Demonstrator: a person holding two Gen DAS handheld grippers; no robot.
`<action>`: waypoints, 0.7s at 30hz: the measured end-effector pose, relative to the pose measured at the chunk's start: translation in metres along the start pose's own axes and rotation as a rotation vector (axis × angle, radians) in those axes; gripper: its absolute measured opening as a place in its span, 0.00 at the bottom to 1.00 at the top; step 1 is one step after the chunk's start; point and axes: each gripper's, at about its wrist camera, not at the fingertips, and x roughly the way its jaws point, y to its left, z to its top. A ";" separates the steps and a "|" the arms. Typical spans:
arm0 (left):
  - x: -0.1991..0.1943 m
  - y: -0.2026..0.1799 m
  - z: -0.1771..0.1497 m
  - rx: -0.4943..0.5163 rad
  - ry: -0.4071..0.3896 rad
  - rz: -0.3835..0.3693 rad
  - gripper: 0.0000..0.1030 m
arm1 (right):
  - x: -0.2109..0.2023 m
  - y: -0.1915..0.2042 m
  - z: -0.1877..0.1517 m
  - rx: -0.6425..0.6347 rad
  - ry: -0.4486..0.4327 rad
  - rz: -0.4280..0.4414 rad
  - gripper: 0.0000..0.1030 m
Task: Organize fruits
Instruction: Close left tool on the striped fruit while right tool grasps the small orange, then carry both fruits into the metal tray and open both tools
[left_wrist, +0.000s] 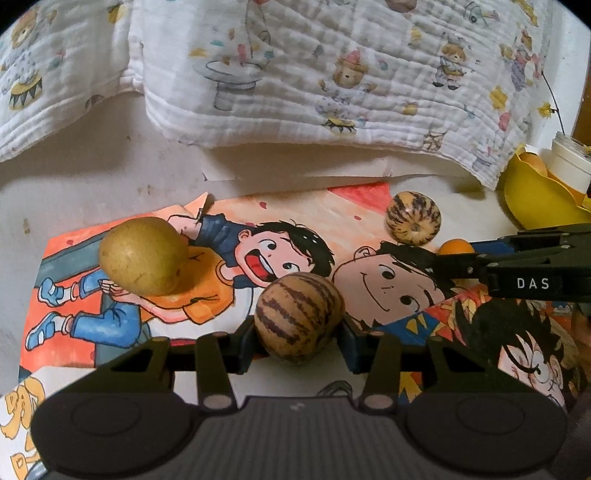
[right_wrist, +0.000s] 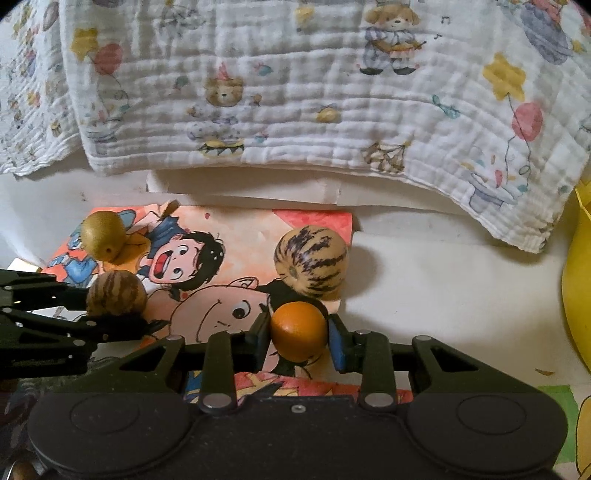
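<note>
Nearest the lens, the left claw (left_wrist: 299, 332) clamps a brown striped fruit (left_wrist: 299, 319) at its widest part, which should keep the round body from rolling out. Left of it, a greenish-brown fruit (left_wrist: 144, 255) rests free on the cartoon poster (left_wrist: 229, 302) covering the counter. Further right, the right claw (right_wrist: 298, 338) pinches a small orange fruit (right_wrist: 299, 330); a pale striped fruit (right_wrist: 311, 266) lies just behind. A yellow bowl (left_wrist: 535, 199), far right, is the likely destination.

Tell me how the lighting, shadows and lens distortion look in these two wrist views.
Left wrist view: dim, warm light; the brown striped fruit is fairly sharp, the blanket soft and bowed by the fisheye, corners black. Right wrist view: same warm cast; the paler striped fruit throws a soft shadow rightward; the yellow bowl stretches at the edge.
</note>
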 end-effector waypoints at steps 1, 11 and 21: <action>-0.001 -0.001 -0.001 0.001 0.001 -0.002 0.48 | -0.002 0.001 -0.001 -0.007 0.000 0.005 0.34; -0.014 -0.003 -0.007 0.003 0.000 -0.013 0.48 | -0.020 0.011 -0.012 -0.049 -0.004 0.061 0.34; -0.040 -0.017 -0.014 0.025 -0.014 -0.040 0.48 | -0.046 0.020 -0.023 -0.078 -0.015 0.114 0.34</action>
